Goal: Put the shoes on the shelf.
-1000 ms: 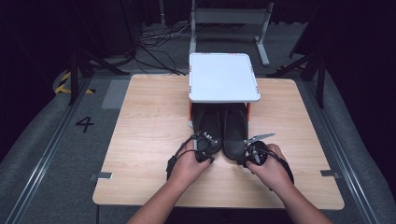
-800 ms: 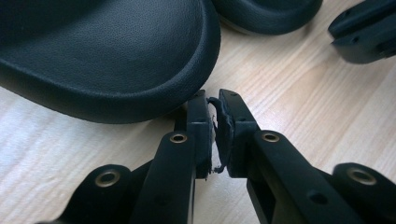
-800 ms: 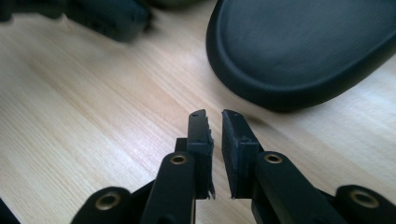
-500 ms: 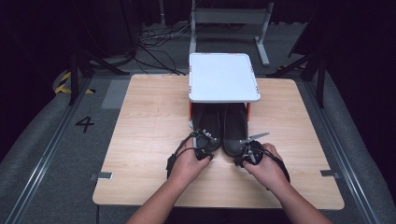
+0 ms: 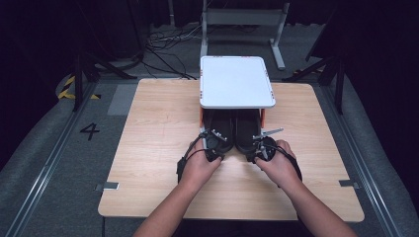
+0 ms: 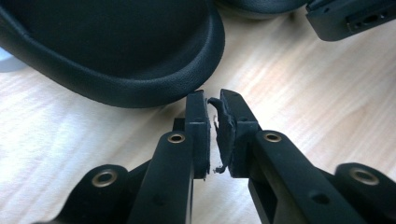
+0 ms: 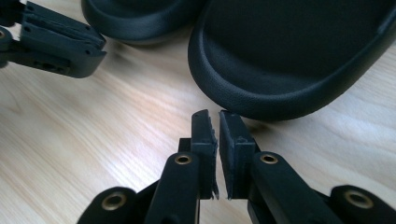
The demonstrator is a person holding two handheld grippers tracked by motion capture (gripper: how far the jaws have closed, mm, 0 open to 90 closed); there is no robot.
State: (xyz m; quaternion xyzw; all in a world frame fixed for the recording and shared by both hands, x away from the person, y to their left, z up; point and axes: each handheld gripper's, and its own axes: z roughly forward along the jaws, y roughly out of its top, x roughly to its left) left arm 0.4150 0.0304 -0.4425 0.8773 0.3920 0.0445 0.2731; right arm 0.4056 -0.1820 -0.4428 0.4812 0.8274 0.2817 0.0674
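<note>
Two black slippers sitting side by side on the wooden table [image 5: 148,128], toes tucked under a small white-topped stand [image 5: 236,81], heels poking out toward the person. Left slipper [image 5: 220,133] heel right in front of the left gripper [image 5: 213,154]; up close in the left gripper view, same slipper [image 6: 116,51] with its rounded heel rim just beyond the left gripper [image 6: 214,100] tips, near but not touching as far as can be told. Jaws there clenched almost together, nothing between them except a peeling bit of pad lining. Right slipper [image 5: 246,131] the same deal with the right gripper [image 5: 258,154]: in the right gripper view, slipper [image 7: 299,56] heel just past the right gripper [image 7: 214,115] tips, slightly off to the side, jaws pinched down to a thin slit after just closing further, gripping nothing. Other slipper's heel and the other gripper's black body also visible farther off in each gripper view. Both hands low on the table, close to each other, cables looping off the back. Grey floor with a painted 4 [image 5: 90,131] off to the left of the table.
</note>
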